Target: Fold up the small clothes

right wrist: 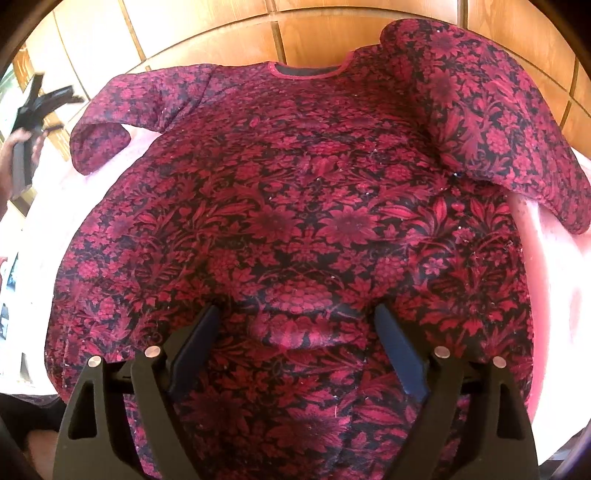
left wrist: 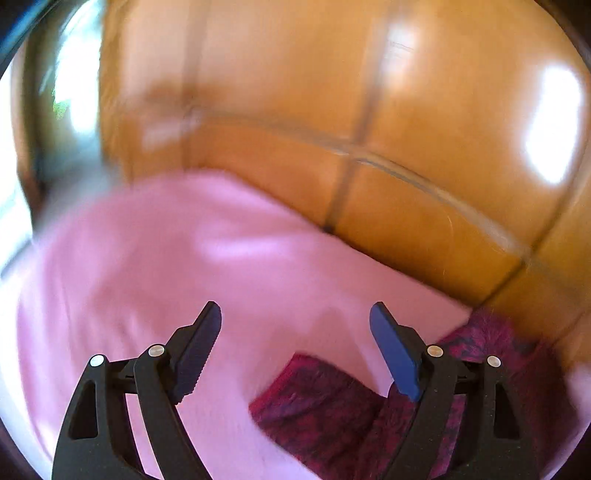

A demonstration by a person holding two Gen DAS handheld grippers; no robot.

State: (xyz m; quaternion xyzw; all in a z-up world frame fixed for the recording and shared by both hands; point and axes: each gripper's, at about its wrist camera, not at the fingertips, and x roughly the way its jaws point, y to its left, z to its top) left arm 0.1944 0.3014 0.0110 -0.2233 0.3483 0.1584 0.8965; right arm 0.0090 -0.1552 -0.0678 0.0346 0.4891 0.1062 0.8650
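Observation:
A small long-sleeved top (right wrist: 295, 206) in dark red floral print lies spread front-up on a pink cloth (right wrist: 546, 266), neckline away from me. Its right sleeve (right wrist: 491, 110) is folded in over the body; its left sleeve (right wrist: 110, 122) lies out to the side. My right gripper (right wrist: 297, 314) is open and empty, jaws wide, just above the lower middle of the top. My left gripper (left wrist: 295, 314) is open and empty, above the pink cloth (left wrist: 166, 258), with part of the top (left wrist: 332, 406) below its right finger. The left wrist view is motion-blurred. The left gripper also shows in the right wrist view (right wrist: 37, 107), raised at far left.
A glossy wooden panelled wall (left wrist: 332, 92) stands behind the pink cloth, also in the right wrist view (right wrist: 314, 33). A bright window or doorway (left wrist: 70, 85) lies at far left. The person's hand (right wrist: 11, 155) holds the left gripper.

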